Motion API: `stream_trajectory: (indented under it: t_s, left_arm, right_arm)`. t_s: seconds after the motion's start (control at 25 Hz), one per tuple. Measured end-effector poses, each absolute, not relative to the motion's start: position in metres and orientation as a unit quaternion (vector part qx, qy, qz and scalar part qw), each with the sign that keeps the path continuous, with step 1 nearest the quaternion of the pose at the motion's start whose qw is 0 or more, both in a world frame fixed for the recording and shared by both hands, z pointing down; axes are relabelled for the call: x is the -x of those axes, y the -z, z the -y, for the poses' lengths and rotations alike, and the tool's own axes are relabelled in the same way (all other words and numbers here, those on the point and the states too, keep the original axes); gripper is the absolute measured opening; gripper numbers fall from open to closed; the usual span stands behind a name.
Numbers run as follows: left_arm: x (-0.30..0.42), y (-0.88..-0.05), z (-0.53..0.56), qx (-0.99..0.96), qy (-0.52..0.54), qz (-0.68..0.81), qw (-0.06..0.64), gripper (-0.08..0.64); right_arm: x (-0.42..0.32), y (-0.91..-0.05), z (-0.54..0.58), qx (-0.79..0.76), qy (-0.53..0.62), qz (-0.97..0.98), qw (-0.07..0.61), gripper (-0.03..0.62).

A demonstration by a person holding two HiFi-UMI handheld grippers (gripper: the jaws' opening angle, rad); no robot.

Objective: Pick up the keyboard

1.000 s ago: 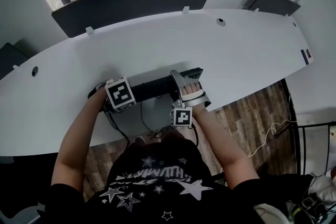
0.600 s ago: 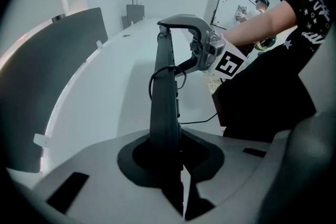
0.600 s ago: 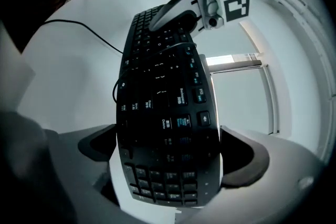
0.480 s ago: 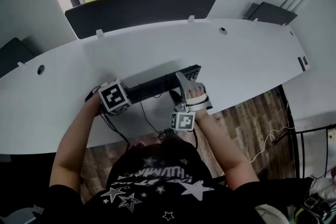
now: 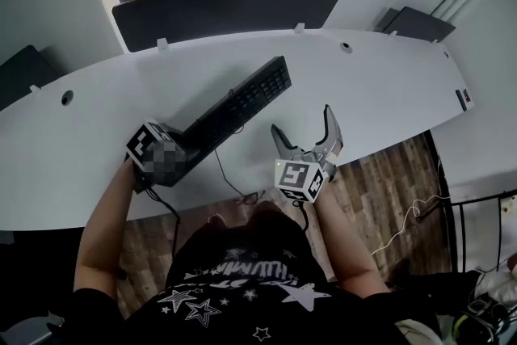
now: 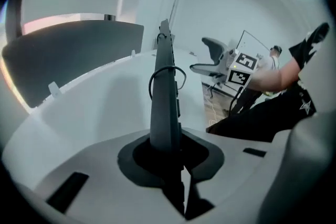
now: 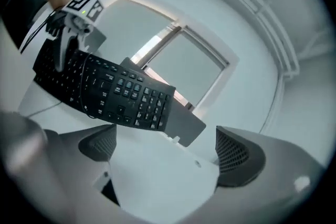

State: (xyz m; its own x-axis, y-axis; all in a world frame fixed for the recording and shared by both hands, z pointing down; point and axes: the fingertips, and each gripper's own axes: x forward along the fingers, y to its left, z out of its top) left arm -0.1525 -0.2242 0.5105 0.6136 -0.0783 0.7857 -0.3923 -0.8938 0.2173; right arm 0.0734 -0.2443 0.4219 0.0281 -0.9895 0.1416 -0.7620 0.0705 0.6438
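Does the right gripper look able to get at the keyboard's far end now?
Probably yes: the right gripper is open and empty, and nothing stands between it and the keyboard beside it.

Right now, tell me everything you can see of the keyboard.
The keyboard is black, plastic-looking, long and slim, with a number pad at its far end. The left gripper clamps its near end, holding it tilted, apparently clear of the white desk. A thin black cable loops across it and hangs down.
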Motion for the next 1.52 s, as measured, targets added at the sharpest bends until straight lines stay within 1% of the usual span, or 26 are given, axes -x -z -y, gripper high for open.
stream_trajectory:
  t_s: [0.12, 0.16, 0.2, 0.24, 0.28, 0.32, 0.4, 0.44, 0.6, 0.72, 0.8, 0.88, 1.08, 1.28, 1.52]
  left_arm:
    - [0.147, -0.491, 0.209, -0.893, -0.354, 0.137, 0.242, 0.071]
    - [0.143, -0.486, 0.202, -0.898, -0.331, 0.139, 0.256, 0.071]
    - [0.139, -0.481, 0.196, -0.902, -0.308, 0.142, 0.269, 0.071]
    - [0.133, -0.475, 0.189, -0.905, -0.286, 0.145, 0.281, 0.071]
    - [0.128, -0.470, 0.182, -0.907, -0.265, 0.149, 0.292, 0.071]
    - [0.123, -0.464, 0.176, -0.908, -0.245, 0.153, 0.303, 0.071]
    - [0.115, -0.457, 0.165, -0.909, -0.212, 0.163, 0.320, 0.071]
    - [0.110, -0.455, 0.160, -0.909, -0.199, 0.167, 0.327, 0.071]
    - [0.089, -0.449, 0.130, -0.906, -0.156, 0.180, 0.350, 0.071]
    - [0.073, -0.450, 0.102, -0.902, -0.128, 0.182, 0.371, 0.071]
    - [0.064, -0.455, 0.082, -0.896, -0.117, 0.184, 0.386, 0.071]
    - [0.057, -0.460, 0.062, -0.891, -0.107, 0.191, 0.397, 0.071]
    - [0.035, -0.467, 0.010, -0.884, -0.082, 0.216, 0.407, 0.071]
    - [0.016, -0.458, -0.040, -0.882, -0.040, 0.245, 0.400, 0.071]
    - [0.007, -0.452, -0.057, -0.868, -0.023, 0.289, 0.402, 0.071]
  right_arm:
    - [-0.081, -0.420, 0.236, -0.678, 0.086, 0.701, 0.203, 0.569]
    - [-0.083, -0.422, 0.233, -0.678, 0.053, 0.710, 0.181, 0.533]
    - [-0.087, -0.426, 0.229, -0.677, 0.024, 0.717, 0.165, 0.465]
    - [-0.091, -0.429, 0.225, -0.677, 0.000, 0.719, 0.157, 0.411]
    - [-0.096, -0.432, 0.222, -0.677, -0.014, 0.719, 0.155, 0.373]
    - [-0.099, -0.433, 0.219, -0.679, -0.016, 0.718, 0.154, 0.337]
    - [-0.102, -0.428, 0.215, -0.683, -0.004, 0.716, 0.145, 0.219]
    - [-0.104, -0.427, 0.212, -0.683, -0.004, 0.717, 0.139, 0.177]
    - [-0.126, -0.432, 0.191, -0.677, -0.060, 0.728, 0.092, 0.106]
    - [-0.146, -0.445, 0.172, -0.664, -0.124, 0.735, 0.057, 0.022]
    - [-0.152, -0.452, 0.158, -0.648, -0.170, 0.741, 0.036, 0.003]
    - [-0.153, -0.454, 0.141, -0.636, -0.185, 0.749, 0.031, 0.003]
    - [-0.157, -0.456, 0.091, -0.608, -0.162, 0.774, 0.064, 0.003]
    - [-0.164, -0.455, 0.044, -0.582, -0.157, 0.795, 0.067, 0.002]
    - [-0.171, -0.459, 0.031, -0.546, -0.172, 0.816, 0.083, 0.002]
